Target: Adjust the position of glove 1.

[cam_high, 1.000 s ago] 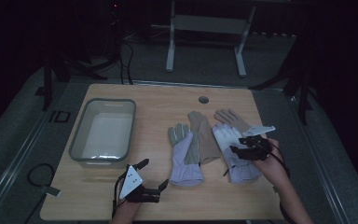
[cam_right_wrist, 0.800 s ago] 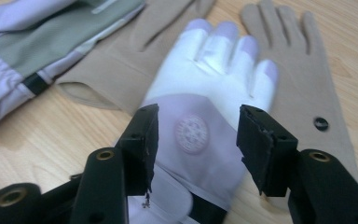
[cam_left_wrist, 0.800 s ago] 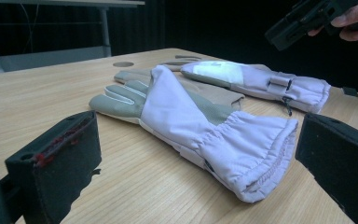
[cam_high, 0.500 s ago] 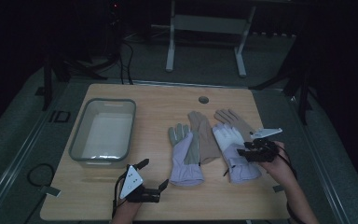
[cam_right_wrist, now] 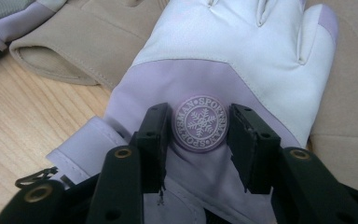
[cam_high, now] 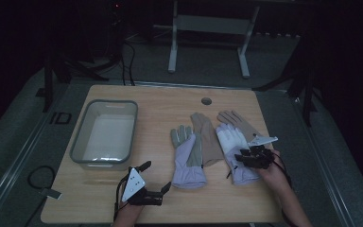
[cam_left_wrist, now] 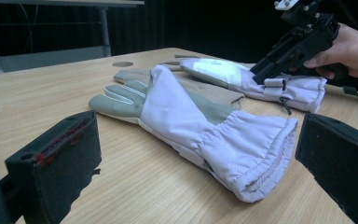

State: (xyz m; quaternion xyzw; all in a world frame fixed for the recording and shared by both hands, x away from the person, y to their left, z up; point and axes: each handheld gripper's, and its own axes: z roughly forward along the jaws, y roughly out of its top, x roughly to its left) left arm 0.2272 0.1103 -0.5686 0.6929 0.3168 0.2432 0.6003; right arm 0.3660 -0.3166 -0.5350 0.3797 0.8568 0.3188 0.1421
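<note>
Two pairs of gloves lie mid-table. A lilac glove [cam_high: 187, 158] lies palm up, partly over a tan glove [cam_high: 209, 135]. To its right a second lilac-and-white glove [cam_high: 231, 142] lies over another tan glove [cam_high: 238, 120]. My right gripper [cam_high: 242, 160] is down on this glove's back near the cuff. Its jaws have just been closing and stand either side of the round snowflake badge [cam_right_wrist: 199, 125], with the fabric between them still flat. My left gripper [cam_high: 157, 188] rests open near the front edge, facing the palm-up glove's cuff [cam_left_wrist: 256, 140].
A clear plastic bin [cam_high: 81, 142] stands at the table's left. A round hole [cam_high: 206, 101] sits near the far edge. A metal stand [cam_high: 208, 23] is on the floor behind the table. Bare wood lies in front of the gloves.
My right gripper has sunk onto the right lilac glove and its jaws have narrowed around the badge. The left gripper has not moved.
</note>
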